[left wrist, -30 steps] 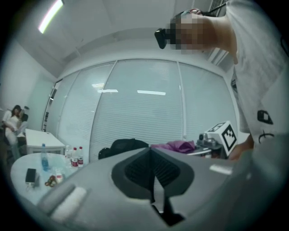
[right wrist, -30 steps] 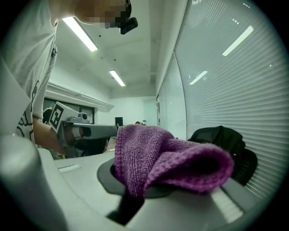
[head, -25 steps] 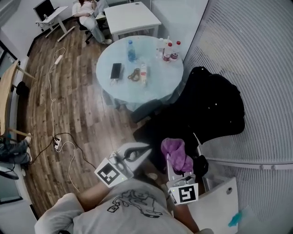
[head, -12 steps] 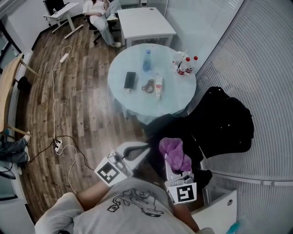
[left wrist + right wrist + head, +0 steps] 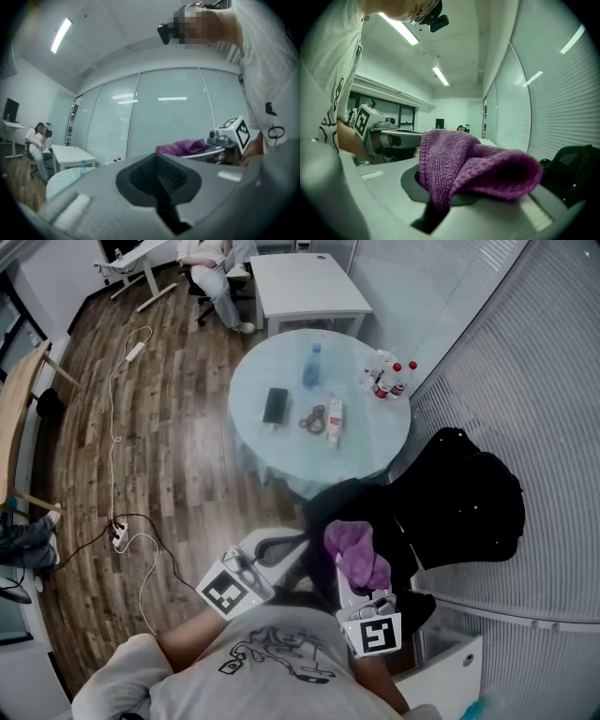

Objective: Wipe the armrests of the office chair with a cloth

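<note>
Holds left tongs (image 5: 295,545) low, pressed together with nothing between them, pointing toward the round tabletop (image 5: 272,442) that bears a phone (image 5: 276,405) and a water bottle (image 5: 312,365). Pinches a bunched purple cloth (image 5: 356,547) in right tongs (image 5: 345,570), just beside the left pair, above the near edge of the black office chair (image 5: 455,493).

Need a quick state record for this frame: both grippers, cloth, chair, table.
left hand-held gripper: jaws together, nothing between them
right hand-held gripper: shut on the purple cloth
cloth state: bunched, draped over the jaws
office chair: black, just ahead of the grippers, beside the round table
armrest contact: cannot tell
on table: water bottle, phone, small items
</note>
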